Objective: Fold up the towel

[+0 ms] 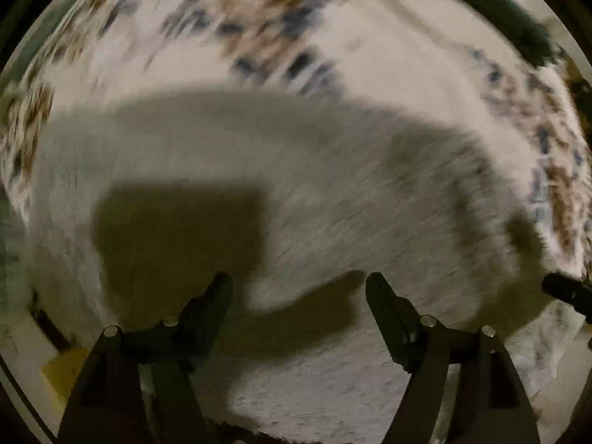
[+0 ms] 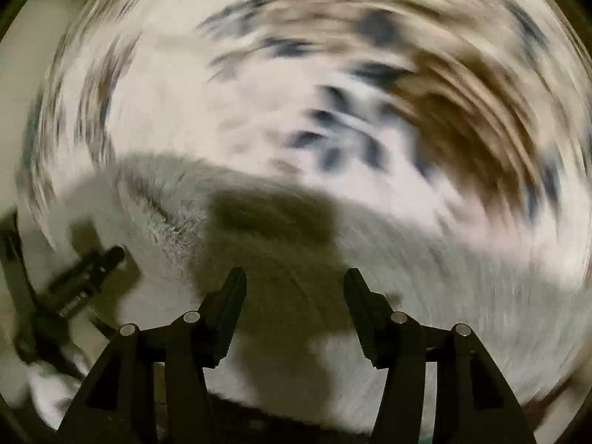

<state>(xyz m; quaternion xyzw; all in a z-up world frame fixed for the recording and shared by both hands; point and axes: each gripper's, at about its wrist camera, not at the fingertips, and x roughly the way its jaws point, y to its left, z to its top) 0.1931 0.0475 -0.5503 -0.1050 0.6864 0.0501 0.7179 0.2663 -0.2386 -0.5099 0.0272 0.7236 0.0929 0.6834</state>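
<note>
A white fluffy towel [image 1: 333,192] lies spread over a patterned cloth, blurred by motion in both views. My left gripper [image 1: 298,285] hovers just above the towel, its fingers wide apart and nothing between them. Its shadow falls on the towel. In the right wrist view the same towel [image 2: 370,251] fills the lower half, and my right gripper [image 2: 296,281] stands open over it, holding nothing. The left gripper [image 2: 92,273] shows at the lower left of that view; the right gripper's tip [image 1: 566,288] shows at the right edge of the left wrist view.
Under the towel lies a white cloth with brown and dark blue patches [image 1: 266,26] [image 2: 444,103]. A dark green strip [image 1: 518,18] runs along the top right. A yellow object [image 1: 63,370] sits at the lower left edge.
</note>
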